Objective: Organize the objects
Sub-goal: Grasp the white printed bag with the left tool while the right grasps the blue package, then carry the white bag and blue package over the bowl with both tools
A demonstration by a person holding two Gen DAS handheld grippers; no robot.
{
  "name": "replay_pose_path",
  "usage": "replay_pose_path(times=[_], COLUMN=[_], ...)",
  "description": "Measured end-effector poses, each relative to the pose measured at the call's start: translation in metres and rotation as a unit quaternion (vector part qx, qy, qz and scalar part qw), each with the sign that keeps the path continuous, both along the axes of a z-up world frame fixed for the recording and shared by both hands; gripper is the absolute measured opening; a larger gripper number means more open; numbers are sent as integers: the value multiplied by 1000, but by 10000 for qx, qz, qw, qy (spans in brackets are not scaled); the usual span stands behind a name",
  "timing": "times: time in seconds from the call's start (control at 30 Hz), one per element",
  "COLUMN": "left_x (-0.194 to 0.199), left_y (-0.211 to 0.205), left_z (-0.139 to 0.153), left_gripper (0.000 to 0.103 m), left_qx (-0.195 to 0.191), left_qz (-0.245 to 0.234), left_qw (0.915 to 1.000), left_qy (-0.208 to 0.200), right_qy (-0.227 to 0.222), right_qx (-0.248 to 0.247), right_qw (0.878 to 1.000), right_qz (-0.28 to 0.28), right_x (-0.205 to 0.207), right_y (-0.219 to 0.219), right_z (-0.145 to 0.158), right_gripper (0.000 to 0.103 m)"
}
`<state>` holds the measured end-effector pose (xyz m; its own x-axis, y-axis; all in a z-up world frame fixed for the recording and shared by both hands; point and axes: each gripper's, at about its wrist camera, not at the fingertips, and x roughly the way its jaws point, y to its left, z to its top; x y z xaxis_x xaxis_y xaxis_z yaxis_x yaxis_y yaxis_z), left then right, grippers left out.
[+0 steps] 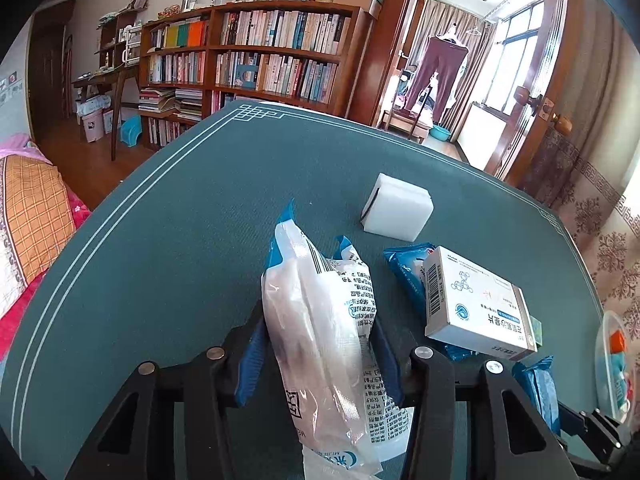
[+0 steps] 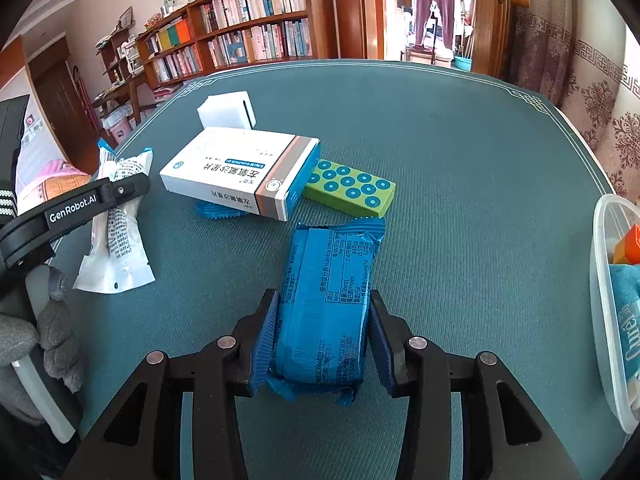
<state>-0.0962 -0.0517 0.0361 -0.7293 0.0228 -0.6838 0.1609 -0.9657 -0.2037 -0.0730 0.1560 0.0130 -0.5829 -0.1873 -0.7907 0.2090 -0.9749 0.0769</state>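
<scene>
Both tongs loaded over the teal cloth-covered table (image 2: 460,152). Left gripper (image 1: 320,344) pinches a clear-and-white crinkly plastic pouch with blue ends (image 1: 320,320), which stands tilted up between the blue pads, its tail hanging toward the camera. Right gripper (image 2: 322,332) is closed on a blue foil snack packet (image 2: 326,296), held lengthwise, its far end pointing toward a green block with blue dots (image 2: 352,190). A clear plastic tub (image 2: 608,304) sits at the right edge, already holding items; likely the destination. To do this well: keep the squeeze steady, as both wrappers are slippery and soft, lift clear of the white cardboard medicine box (image 2: 240,170) before swinging right, and release low inside the tub. A white foam block (image 2: 228,112) lies far left, untouched.
</scene>
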Motion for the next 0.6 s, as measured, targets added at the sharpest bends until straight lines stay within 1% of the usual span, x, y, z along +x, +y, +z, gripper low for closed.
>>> replay_pose_path(times=[0.4, 0.6], left_x=[9, 16], left_y=[6, 16], left_z=[10, 18], left_gripper=[51, 51], left_qx=[-33, -72], left_qz=[-158, -322], left_qw=[9996, 9989], left_qy=[221, 339], right_qy=[45, 84], right_qx=[-149, -261], right_qw=[9999, 9996], right_qz=[38, -14], right_x=[23, 34], right_y=[11, 25], right_z=[17, 30], right_gripper=[44, 44])
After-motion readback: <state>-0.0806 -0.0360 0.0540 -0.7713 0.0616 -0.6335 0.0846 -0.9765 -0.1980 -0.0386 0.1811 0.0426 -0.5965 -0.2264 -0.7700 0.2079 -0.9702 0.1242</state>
